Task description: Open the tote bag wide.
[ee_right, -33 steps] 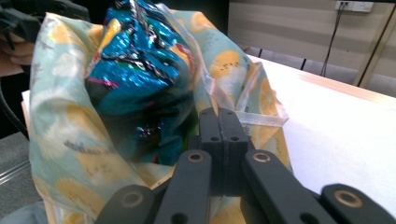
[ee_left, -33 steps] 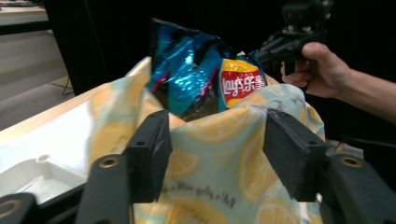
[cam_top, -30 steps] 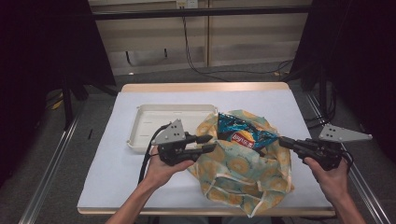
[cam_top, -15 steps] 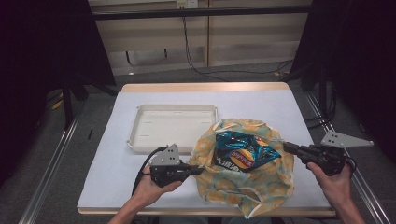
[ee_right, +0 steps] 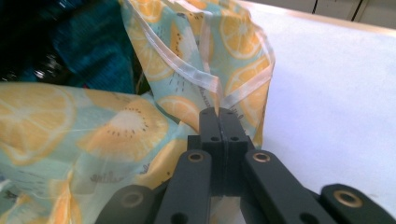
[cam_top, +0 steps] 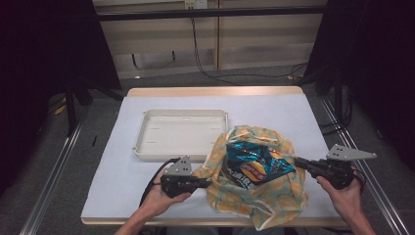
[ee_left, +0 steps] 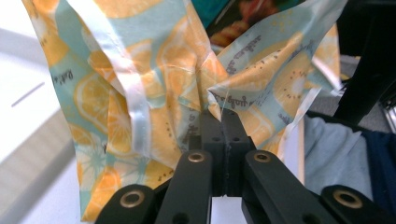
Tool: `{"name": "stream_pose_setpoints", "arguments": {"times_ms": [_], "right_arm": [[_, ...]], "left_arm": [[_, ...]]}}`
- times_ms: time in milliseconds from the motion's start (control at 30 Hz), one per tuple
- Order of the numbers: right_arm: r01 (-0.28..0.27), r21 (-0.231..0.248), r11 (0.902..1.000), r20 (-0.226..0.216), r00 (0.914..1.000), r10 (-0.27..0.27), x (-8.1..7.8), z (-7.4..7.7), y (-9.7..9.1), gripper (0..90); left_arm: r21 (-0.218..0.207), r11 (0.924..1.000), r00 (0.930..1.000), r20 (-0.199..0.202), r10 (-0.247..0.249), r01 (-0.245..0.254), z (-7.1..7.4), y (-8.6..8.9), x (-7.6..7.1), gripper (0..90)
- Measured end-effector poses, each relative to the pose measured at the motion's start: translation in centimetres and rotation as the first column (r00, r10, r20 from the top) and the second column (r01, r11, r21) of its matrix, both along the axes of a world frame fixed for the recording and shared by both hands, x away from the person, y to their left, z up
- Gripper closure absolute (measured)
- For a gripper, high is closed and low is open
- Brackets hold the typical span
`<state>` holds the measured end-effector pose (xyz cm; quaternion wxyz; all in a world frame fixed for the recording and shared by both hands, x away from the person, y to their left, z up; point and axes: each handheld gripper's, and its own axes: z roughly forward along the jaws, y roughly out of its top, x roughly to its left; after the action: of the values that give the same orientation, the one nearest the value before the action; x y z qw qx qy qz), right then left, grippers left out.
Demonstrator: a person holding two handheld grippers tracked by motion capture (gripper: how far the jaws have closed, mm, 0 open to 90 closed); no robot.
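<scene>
A lemon-print bag [cam_top: 264, 200] lies on the white table cover [cam_top: 293, 112] with its mouth pulled wide. Inside it rests a dark teal chip packet [cam_top: 252, 166], label up. My left gripper [cam_top: 208, 183] is shut on the bag's left rim, and in the left gripper view its jaws pinch the printed film [ee_left: 154, 70]. My right gripper [cam_top: 297, 161] is shut on the right rim; the right gripper view shows the hemmed edge [ee_right: 233, 93] caught between the jaws, with the teal packet [ee_right: 93, 51] behind.
A shallow cream tray [cam_top: 147, 147] stands behind the left gripper, in the table's middle left. The table's near edge runs just below both hands. Metal rails flank the table, and dark curtains and cables lie beyond it.
Both hands have sunk toward the table and the near edge, still holding the bag. The bag has come down from in front of the tray and spread wider on the cover.
</scene>
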<state>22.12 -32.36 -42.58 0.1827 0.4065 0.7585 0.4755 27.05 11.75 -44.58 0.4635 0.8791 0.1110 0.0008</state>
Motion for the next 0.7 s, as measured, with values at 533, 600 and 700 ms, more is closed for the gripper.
{"name": "stream_pose_setpoints", "arguments": {"times_ms": [533,600,700], "right_arm": [[-0.045,-0.003,0.999,-0.006,0.9989,0.045,-0.3,-0.5,1.4,84.1],[-0.054,0.021,0.9984,0.006,0.9986,0.053,-0.6,0.1,1.4,76.7],[-0.054,0.03,0.9981,0.015,0.9984,0.054,-0.8,0.4,1.3,72.3]], "left_arm": [[-0.04,0.9992,0.9997,-0.024,-0.002,0.001,-0.2,0.4,-0.2,81.8],[-0.087,0.9962,0.9998,-0.018,-0.006,0.004,0.6,0.7,-0.4,78.8],[-0.12,0.9927,0.9999,-0.014,-0.003,0.002,1.3,0.8,-0.6,75.6]]}}
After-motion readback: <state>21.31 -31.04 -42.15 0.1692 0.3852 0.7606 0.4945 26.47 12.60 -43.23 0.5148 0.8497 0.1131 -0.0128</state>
